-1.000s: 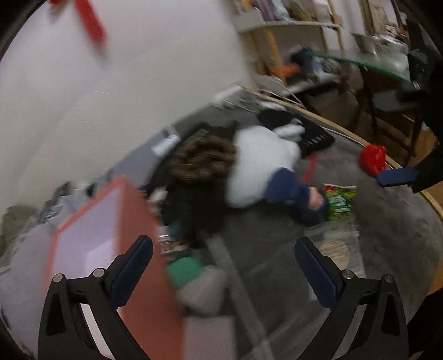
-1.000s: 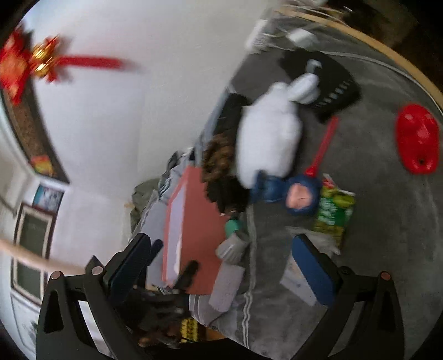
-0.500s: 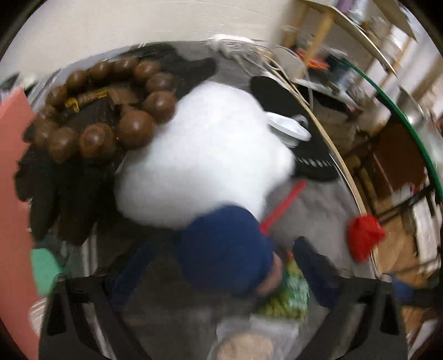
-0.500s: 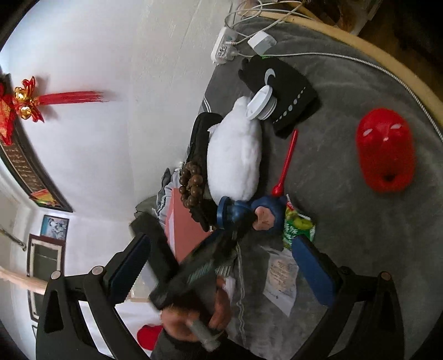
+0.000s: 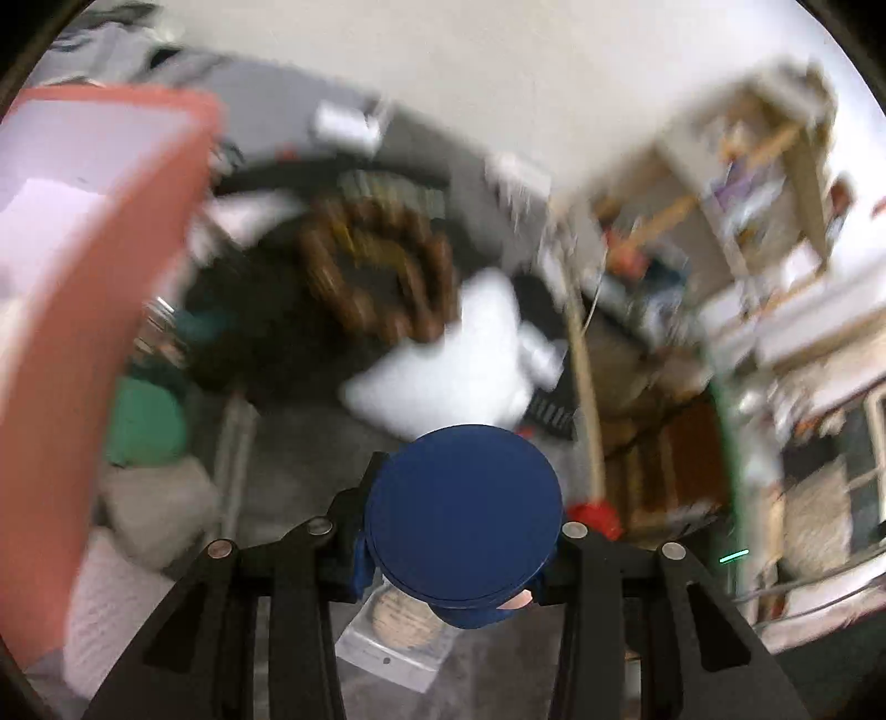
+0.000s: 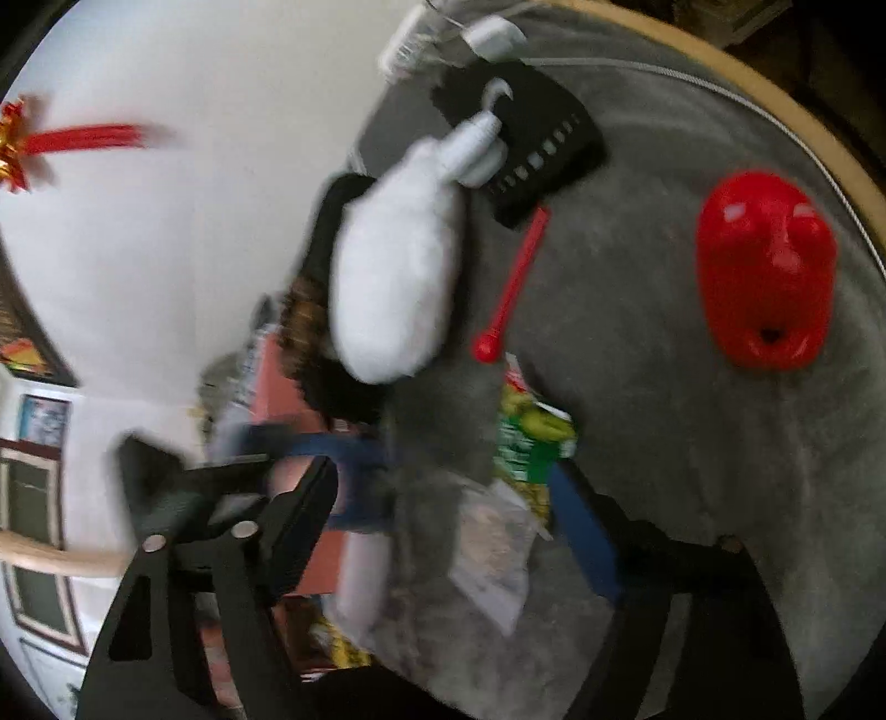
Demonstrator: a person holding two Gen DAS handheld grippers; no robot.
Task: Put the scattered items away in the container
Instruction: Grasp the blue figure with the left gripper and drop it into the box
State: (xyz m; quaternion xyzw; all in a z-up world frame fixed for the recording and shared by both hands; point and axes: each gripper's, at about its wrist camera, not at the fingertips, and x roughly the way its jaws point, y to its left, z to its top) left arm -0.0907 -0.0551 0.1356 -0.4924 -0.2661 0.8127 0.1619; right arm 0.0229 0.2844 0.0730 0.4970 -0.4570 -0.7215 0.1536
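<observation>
My left gripper (image 5: 462, 545) is shut on a small blue doll (image 5: 464, 523) and holds it above the grey mat, right of the red container (image 5: 83, 310). In the right wrist view the left gripper (image 6: 232, 487) shows blurred with the blue doll (image 6: 354, 471) beside the red container (image 6: 277, 387). My right gripper (image 6: 448, 526) is open and empty above a clear packet (image 6: 487, 548) and a green snack bag (image 6: 526, 437). A white plush (image 6: 393, 277), a red stick (image 6: 512, 282) and a red cap (image 6: 767, 271) lie on the mat.
A brown bead bracelet (image 5: 376, 271) lies on dark cloth beyond the plush (image 5: 454, 354). A black pad (image 6: 526, 144) and a power strip (image 6: 410, 39) sit at the mat's far edge. A green and grey item (image 5: 144, 421) lies by the container. Shelves (image 5: 747, 183) stand behind.
My left gripper closed on the blue doll, lifted it off the mat and carried it toward the red container. The right gripper dropped closer to the packets.
</observation>
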